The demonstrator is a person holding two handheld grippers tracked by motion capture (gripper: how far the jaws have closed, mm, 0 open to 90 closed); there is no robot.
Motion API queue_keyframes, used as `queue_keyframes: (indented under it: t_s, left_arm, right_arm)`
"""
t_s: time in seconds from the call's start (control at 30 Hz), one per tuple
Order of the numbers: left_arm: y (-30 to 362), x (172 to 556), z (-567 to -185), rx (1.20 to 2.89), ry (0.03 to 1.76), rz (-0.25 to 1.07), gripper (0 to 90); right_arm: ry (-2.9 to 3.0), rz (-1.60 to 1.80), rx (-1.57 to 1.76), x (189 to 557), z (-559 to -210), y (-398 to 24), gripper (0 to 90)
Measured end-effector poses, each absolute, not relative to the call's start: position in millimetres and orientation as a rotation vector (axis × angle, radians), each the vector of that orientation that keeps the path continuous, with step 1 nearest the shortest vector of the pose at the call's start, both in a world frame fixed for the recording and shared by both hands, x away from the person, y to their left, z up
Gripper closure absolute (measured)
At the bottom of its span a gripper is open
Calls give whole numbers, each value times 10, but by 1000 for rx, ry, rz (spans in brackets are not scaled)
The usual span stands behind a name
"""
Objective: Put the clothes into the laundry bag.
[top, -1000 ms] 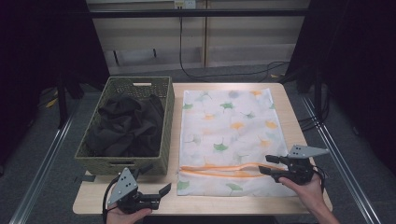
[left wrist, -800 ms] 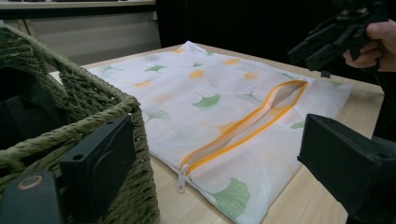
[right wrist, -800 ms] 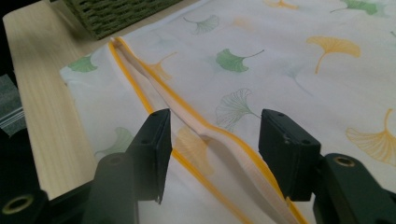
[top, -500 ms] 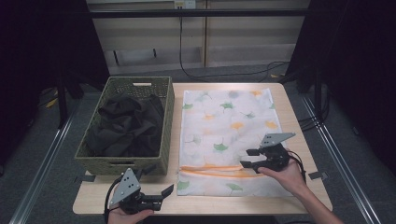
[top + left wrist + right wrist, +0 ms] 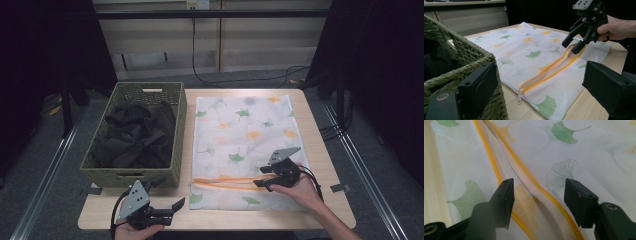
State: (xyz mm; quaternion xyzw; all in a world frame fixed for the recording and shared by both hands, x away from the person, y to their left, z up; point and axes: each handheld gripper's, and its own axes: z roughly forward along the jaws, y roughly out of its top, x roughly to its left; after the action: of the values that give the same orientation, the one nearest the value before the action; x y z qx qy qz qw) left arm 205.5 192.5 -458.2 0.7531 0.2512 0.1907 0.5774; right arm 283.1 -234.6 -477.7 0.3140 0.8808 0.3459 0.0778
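Right gripper [image 5: 263, 179] jaws spread, just been opening, nothing pinched; laundry bag [image 5: 243, 131] flat beneath, orange zipper [image 5: 541, 188] between jaws. Left gripper [image 5: 170, 196] released, empty, basket [image 5: 176, 134] just ahead.

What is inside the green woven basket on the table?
The green woven basket holds crumpled black clothing, piled nearly to its rim. Anything beneath that clothing, and the basket floor, is covered and cannot be seen.

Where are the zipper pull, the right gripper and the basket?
zipper pull [image 5: 519, 99], left gripper view, on its metal tab.
right gripper [image 5: 263, 177], high view, midway between its fingertips.
basket [image 5: 131, 177], high view, on its near wall.
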Motion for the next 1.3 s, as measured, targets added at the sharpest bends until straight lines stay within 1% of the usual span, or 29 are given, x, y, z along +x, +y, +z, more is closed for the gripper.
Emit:
queue_keyframes:
  t_s: [0.03, 0.33, 0.5, 0.57, 0.73, 0.83, 0.87, 0.9, 0.97, 1.13, 1.2, 1.3]
  left_arm:
    - [1924, 2051, -4583, 1764, 587, 443, 118]
    - [1922, 2052, -4589, 1755, 598, 433, 118]
    - [1929, 2061, -4589, 1765, 590, 434, 118]
    - [1933, 2062, -4590, 1763, 596, 434, 118]
    - [1929, 2071, -4598, 1759, 608, 427, 118]
    - [1929, 2070, -4598, 1755, 608, 426, 118]
    - [1929, 2070, -4598, 1755, 608, 426, 118]
    - [1945, 2077, -4593, 1775, 594, 435, 118]
    - [1944, 2077, -4595, 1770, 603, 432, 118]
    - [1943, 2080, -4598, 1769, 605, 429, 118]
    - [1939, 2079, -4599, 1765, 611, 426, 118]
    - [1945, 2078, -4597, 1771, 605, 430, 118]
  right_arm:
    - [2626, 1027, 956, 2836, -4788, -2361, 387]
    - [2642, 941, 958, 2874, -4849, -2386, 394]
    - [2669, 885, 940, 2872, -4887, -2377, 453]
    - [2681, 885, 937, 2877, -4897, -2373, 462]
    - [2668, 880, 966, 2891, -4889, -2376, 549]
    - [2670, 859, 971, 2898, -4875, -2367, 624]
    - [2670, 859, 971, 2898, -4875, -2367, 624]
    - [2677, 859, 962, 2906, -4872, -2357, 651]
    - [2674, 846, 967, 2910, -4866, -2349, 677]
    - [2672, 850, 1000, 2941, -4862, -2344, 775]
    - [2671, 849, 1002, 2948, -4862, -2340, 779]
    - [2658, 833, 1002, 2952, -4858, -2322, 833]
